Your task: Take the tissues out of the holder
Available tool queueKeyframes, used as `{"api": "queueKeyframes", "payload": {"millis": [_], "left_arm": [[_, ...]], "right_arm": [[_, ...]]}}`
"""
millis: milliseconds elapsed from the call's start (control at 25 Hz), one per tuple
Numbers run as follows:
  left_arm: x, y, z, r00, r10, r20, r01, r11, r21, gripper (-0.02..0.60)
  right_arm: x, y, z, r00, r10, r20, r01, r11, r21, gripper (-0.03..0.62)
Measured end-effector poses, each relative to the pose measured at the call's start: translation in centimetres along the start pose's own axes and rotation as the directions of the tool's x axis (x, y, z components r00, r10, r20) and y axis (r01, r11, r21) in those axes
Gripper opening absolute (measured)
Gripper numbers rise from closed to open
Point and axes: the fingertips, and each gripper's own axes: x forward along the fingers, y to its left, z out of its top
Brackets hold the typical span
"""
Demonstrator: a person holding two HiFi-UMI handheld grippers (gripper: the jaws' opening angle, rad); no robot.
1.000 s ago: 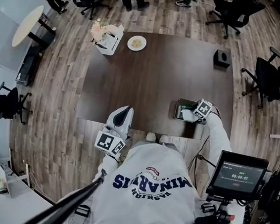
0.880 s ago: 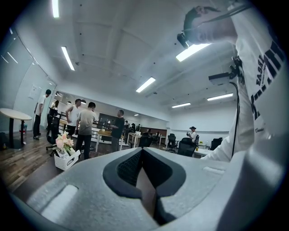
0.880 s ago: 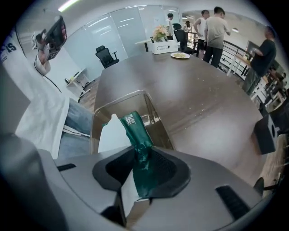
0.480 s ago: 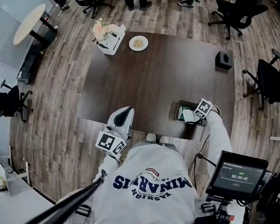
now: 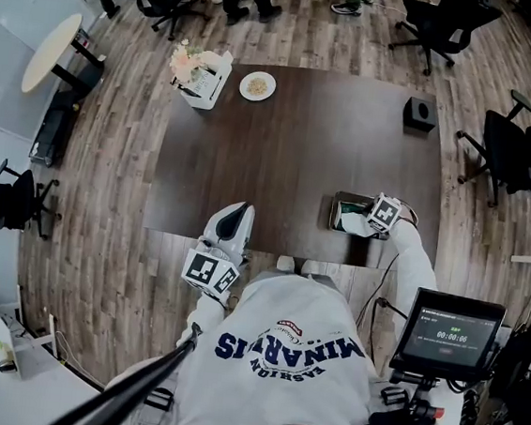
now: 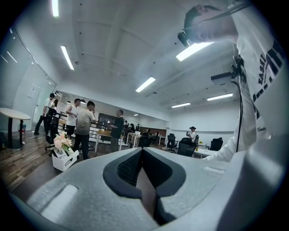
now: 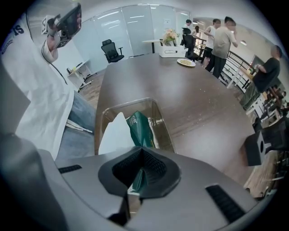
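A clear plastic holder [image 7: 156, 113] stands near the table's front edge on the right, also in the head view as a holder [image 5: 339, 211]. A green tissue pack [image 7: 139, 126] with a white tissue [image 7: 115, 135] beside it leans inside it. My right gripper [image 7: 142, 153] is at the holder's near end, shut on the green pack's lower edge; in the head view this gripper [image 5: 361, 219] covers part of the holder. My left gripper [image 5: 236, 211] hovers at the table's front edge, left of the person's body, jaws together and empty; its jaws [image 6: 142, 152] point across the room.
At the dark table's [image 5: 291, 153] far left stand a white box with flowers [image 5: 201, 70] and a plate [image 5: 258, 84]; a black cube [image 5: 419, 112] sits far right. Office chairs [image 5: 499, 146] and standing people ring the table. A monitor [image 5: 449, 335] stands at the person's right.
The right gripper stays at the holder with only a slight shift. The left gripper has not moved.
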Motion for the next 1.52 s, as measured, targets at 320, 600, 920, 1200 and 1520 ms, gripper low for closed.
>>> {"api": "queueKeyframes", "payload": {"millis": [320, 600, 920, 1200, 1520], "left_arm": [[-1.4, -1.2, 0.2, 0.999, -0.031, 0.013, 0.031, 1.0, 0.005, 0.005], [-0.2, -1.1, 0.7, 0.998, -0.056, 0.019, 0.055, 0.998, 0.015, 0.005], [0.1, -0.3, 1.7, 0.998, -0.056, 0.023, 0.056, 0.998, 0.026, 0.005], [0.3, -0.6, 2.2, 0.997, -0.06, 0.041, 0.059, 0.998, 0.036, 0.005], [-0.3, -0.1, 2.3, 0.998, -0.033, 0.045, 0.032, 0.999, 0.034, 0.005]], "right_arm": [[-5.3, 2.5, 2.0, 0.982, -0.145, 0.117, 0.146, 0.989, -0.001, 0.005], [-14.7, 2.8, 7.1, 0.886, -0.266, 0.379, 0.231, 0.963, 0.138, 0.005], [-28.9, 8.7, 16.7, 0.655, -0.296, 0.695, 0.246, 0.953, 0.175, 0.005], [-34.1, 13.5, 21.5, 0.565, -0.251, 0.786, 0.281, 0.954, 0.103, 0.005], [-29.5, 13.3, 22.1, 0.617, -0.21, 0.758, 0.244, 0.967, 0.069, 0.005]]}}
